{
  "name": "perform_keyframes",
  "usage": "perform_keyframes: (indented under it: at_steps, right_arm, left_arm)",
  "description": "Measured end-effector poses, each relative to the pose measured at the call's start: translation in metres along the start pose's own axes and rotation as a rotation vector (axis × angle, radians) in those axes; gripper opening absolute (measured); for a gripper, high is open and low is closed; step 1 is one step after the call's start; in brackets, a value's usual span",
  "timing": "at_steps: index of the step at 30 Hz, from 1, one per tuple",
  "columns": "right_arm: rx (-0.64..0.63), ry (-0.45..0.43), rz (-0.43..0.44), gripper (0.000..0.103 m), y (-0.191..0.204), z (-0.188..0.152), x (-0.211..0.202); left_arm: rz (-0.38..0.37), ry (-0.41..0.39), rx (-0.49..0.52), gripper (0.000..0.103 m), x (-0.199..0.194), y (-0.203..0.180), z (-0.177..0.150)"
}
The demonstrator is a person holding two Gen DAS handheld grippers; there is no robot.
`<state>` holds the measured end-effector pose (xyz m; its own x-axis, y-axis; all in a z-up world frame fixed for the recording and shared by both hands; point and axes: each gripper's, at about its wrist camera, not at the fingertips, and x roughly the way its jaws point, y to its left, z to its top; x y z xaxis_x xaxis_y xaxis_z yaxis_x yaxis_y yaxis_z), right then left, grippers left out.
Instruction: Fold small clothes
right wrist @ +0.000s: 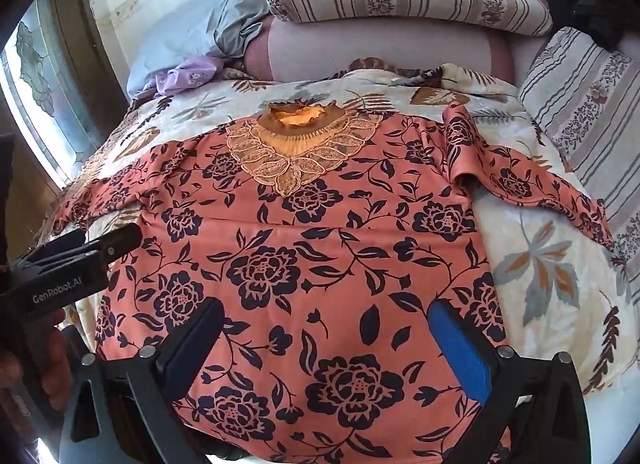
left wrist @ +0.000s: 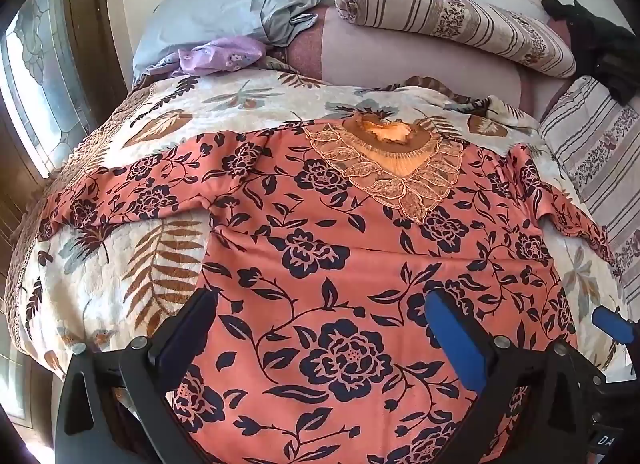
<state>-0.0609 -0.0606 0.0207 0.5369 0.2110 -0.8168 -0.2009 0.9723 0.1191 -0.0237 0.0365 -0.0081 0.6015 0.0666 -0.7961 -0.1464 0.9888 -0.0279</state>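
A salmon-pink long-sleeved top printed with dark navy roses (left wrist: 332, 248) lies front-up and spread almost flat on a cream quilted bedspread with brown and grey leaf motifs (left wrist: 132, 248). Its gold lace collar (left wrist: 388, 168) points away from the viewer, toward a striped beige bolster pillow (left wrist: 452, 16) at the head of the bed. One sleeve stretches out to each side of the collar; the sleeve on the right side has a loose kink near the shoulder (right wrist: 464, 148).

Both tongs hang over the hem end of the top, the end farthest from the collar, tilted downward. The left gripper (left wrist: 324, 328) has its jaws spread wide with nothing between them but the cloth lying below. The right gripper (right wrist: 332, 336) is likewise wide and empty, beside the left one.

Folding has apparently not begun. A good first fold likely means pinching only the top, not the bedspread beneath, and taking one side edge or sleeve at two points well apart so it carries over evenly toward the collar's centre line. Smoothing the kinked sleeve first would help keep the fold neat.
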Motion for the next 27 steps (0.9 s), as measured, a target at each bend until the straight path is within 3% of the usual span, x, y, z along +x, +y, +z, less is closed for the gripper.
perform_keyframes:
  at_steps: [27]
  right_arm:
    - [0.008, -0.025, -0.016, 0.103, -0.0056, 0.0043, 0.0079]
  left_arm:
    - [0.018, 0.022, 0.011, 0.103, 0.0082, -0.0033, -0.0023]
